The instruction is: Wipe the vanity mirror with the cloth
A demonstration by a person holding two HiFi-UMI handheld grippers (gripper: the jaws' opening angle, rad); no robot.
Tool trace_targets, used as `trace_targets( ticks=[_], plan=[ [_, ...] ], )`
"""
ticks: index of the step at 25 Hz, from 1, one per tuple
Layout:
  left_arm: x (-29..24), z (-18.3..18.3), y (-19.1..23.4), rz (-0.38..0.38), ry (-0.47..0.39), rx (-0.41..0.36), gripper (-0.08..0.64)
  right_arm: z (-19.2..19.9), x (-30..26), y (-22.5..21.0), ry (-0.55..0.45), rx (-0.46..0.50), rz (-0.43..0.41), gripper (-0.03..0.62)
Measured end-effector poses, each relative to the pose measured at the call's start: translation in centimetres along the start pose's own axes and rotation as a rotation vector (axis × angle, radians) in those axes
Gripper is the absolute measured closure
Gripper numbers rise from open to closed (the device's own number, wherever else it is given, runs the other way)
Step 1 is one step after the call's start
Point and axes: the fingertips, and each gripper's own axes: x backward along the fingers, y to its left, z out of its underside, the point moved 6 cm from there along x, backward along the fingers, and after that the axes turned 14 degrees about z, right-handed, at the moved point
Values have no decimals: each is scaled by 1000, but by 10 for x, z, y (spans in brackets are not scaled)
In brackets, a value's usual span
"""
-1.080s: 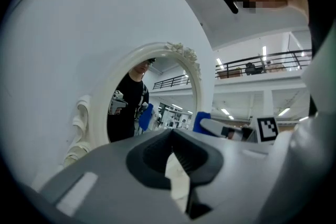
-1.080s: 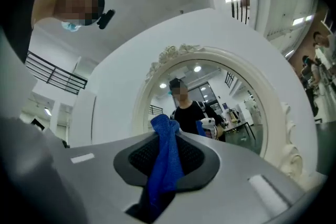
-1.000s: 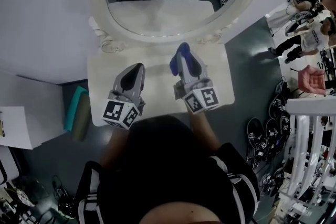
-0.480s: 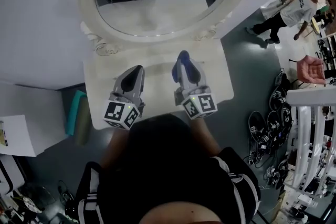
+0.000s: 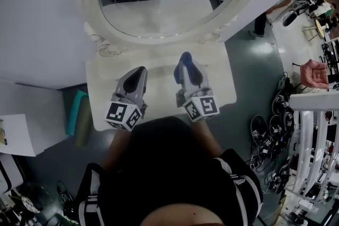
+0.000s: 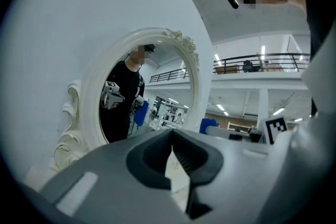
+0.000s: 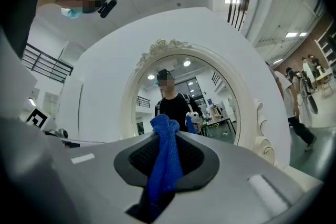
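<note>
White vanity table (image 5: 217, 79) against a white wall, oval mirror in an ornate white frame (image 5: 169, 10) standing at its back, left gripper (image 6: 171, 136) closed and empty, right gripper (image 5: 185, 63) clamped on a blue knitted cloth (image 7: 165, 160), both held over the tabletop short of the mirror

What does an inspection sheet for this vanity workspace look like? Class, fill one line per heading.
Surface: cream vanity top, claws held over it.
Job's things: oval mirror, upright; blue cloth in right claw.
Clutter: nothing seen.
Claws: left claw shut, empty; right claw shut on cloth.
Cables: dark coils on floor, right.
Surroundings: white wall, teal item on floor left, white rack right.
</note>
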Motion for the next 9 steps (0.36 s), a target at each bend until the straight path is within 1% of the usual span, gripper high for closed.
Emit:
trace_targets(
  ticks=[9],
  plan=[
    [-4, 0, 5, -2, 3, 8, 549, 0, -6, 0, 3, -1, 0, 534]
  ],
)
